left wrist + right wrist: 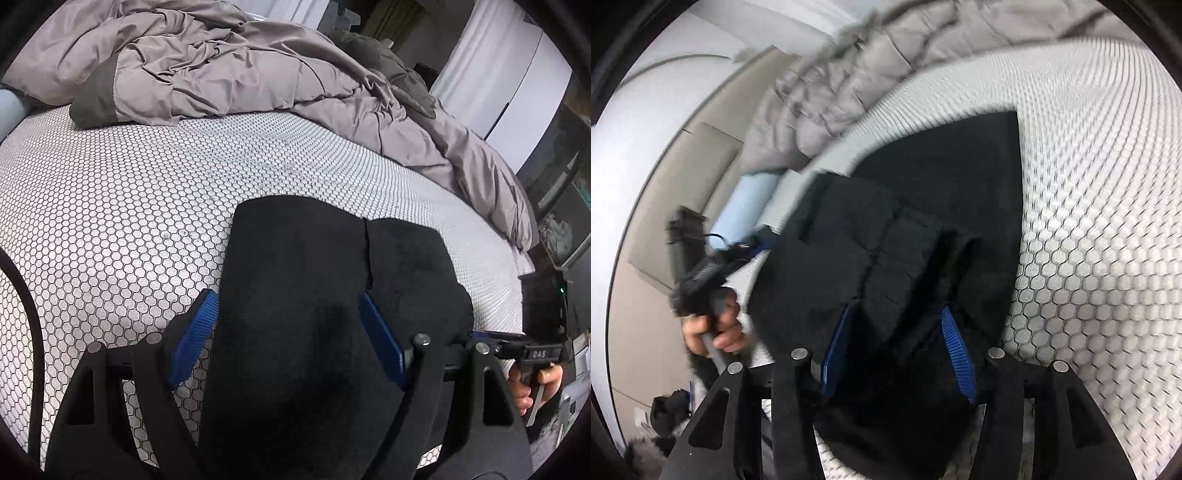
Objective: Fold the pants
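The left gripper (284,332) is standing wide apart over the black pants (332,266), its pads not pressing; the right gripper (895,336) is likewise straddling the cloth, unclamped. The pants are lying folded near the mattress (129,192) edge. Better to square the layers before pressing the crease flat; the duvet (221,70) is bunched beyond.

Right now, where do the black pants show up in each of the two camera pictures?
Left wrist view: the black pants fill the lower middle, running between the left gripper's blue pads.
Right wrist view: the pants fill the centre, between the right gripper's pads.
Shared landmark: the honeycomb-patterned mattress beneath them.
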Motion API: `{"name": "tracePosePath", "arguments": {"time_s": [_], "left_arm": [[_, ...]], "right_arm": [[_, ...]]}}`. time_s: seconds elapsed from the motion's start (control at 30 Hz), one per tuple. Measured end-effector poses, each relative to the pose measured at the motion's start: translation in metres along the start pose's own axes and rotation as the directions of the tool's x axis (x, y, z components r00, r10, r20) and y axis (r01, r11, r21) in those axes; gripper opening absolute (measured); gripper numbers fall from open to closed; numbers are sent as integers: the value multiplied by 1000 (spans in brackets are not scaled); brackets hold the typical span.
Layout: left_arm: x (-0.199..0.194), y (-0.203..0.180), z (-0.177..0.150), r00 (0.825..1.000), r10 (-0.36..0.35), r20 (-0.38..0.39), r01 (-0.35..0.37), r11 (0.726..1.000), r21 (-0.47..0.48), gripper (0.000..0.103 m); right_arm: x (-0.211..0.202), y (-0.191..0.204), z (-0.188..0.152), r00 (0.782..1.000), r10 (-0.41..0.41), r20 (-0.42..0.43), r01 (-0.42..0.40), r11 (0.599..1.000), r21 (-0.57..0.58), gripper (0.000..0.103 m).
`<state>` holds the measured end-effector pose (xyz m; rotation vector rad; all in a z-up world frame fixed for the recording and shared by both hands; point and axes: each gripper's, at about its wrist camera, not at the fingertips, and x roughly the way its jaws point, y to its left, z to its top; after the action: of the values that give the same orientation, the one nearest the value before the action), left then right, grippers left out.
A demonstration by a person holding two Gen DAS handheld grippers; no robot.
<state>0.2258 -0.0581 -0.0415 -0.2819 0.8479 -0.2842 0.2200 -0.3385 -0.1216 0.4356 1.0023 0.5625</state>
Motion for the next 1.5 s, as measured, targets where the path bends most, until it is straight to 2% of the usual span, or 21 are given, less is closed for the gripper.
{"name": "tracePosePath", "arguments": {"time_s": [0.13, 0.17, 0.23, 0.27, 0.33, 0.4, 0.5, 0.53, 0.6, 0.63, 0.7, 0.8, 0.87, 0.93, 1.07, 1.13, 1.17, 1.27, 1.33, 1.4, 1.5], "left_arm": [[4, -1, -3, 1000, 22, -8, -22, 1000, 11, 76], [5, 0, -3, 1000, 27, -8, -27, 1000, 6, 76], [5, 4, -2, 999, 33, -8, -33, 999, -10, 76], [4, 6, -1, 1000, 29, -7, -29, 999, -18, 76], [1, 11, -1, 1000, 18, 4, -18, 999, -37, 76], [-3, 15, 0, 1000, 21, 11, -21, 999, -33, 76], [-6, 18, 0, 1000, 27, 15, -26, 999, -24, 76], [-6, 19, 0, 999, 33, 13, -32, 999, -22, 76], [-6, 20, 1, 999, 37, 12, -36, 999, -21, 76], [-6, 21, 2, 999, 38, 13, -38, 999, -23, 76], [-4, 22, 2, 999, 40, 11, -40, 999, -29, 76], [-3, 22, 2, 999, 40, 8, -40, 999, -30, 76], [-3, 20, 1, 999, 47, 10, -46, 999, -23, 76], [-3, 20, 1, 999, 48, 11, -47, 999, -23, 76], [-1, 17, 2, 999, 44, 8, -44, 999, -14, 76], [1, 14, 1, 999, 43, 4, -43, 999, -9, 76], [1, 14, 2, 999, 45, 3, -45, 999, -6, 76], [-3, 18, 1, 999, 50, 7, -50, 999, -7, 76], [-6, 22, 1, 999, 52, 10, -52, 999, -14, 76], [-7, 26, 2, 999, 54, 6, -54, 998, -16, 76], [-4, 28, 2, 998, 63, -7, -63, 998, -1, 76]], "right_arm": [[9, -2, 7, 999, 48, 16, -48, 998, 28, 49], [11, 2, 10, 999, 34, 28, -34, 999, 20, 35], [11, 15, 12, 998, 0, 56, 3, 999, -47, 17], [7, 23, 12, 997, 3, 72, 3, 997, -76, 11], [-8, 39, 11, 994, 27, 110, -14, 993, -119, 8], [-26, 51, 9, 986, 49, 157, -24, 988, -155, 7], [-44, 49, -2, 984, 46, 170, -17, 985, -170, 7], [-45, 45, -6, 986, 15, 166, 13, 986, -167, 7], [-35, 35, -9, 983, -111, 149, 134, 979, -151, 7], [-27, 29, -9, 982, -140, 124, 157, 978, -135, 8], [-14, 13, -8, 993, -103, 66, 107, 992, -63, 10], [-15, 5, -2, 998, -24, 63, 26, 1000, -18, 22], [-17, 2, -1, 997, 58, 53, -59, 998, 17, 51], [-15, 1, -2, 995, 86, 44, -87, 996, 28, 55], [6, 7, -1, 999, 38, 14, -38, 999, -2, 56], [15, 10, 3, 999, 31, 26, -31, 999, -8, 51], [14, 14, 5, 999, 14, 44, -14, 1000, -11, 36], [-1, 32, 6, 996, 1, 93, 4, 998, -60, 12], [-24, 46, 1, 992, 39, 124, -26, 995, -98, 11], [-46, 55, -12, 988, 26, 150, -8, 992, -122, 11], [-39, 47, -22, 995, -44, 87, 55, 990, -130, 13]]}}
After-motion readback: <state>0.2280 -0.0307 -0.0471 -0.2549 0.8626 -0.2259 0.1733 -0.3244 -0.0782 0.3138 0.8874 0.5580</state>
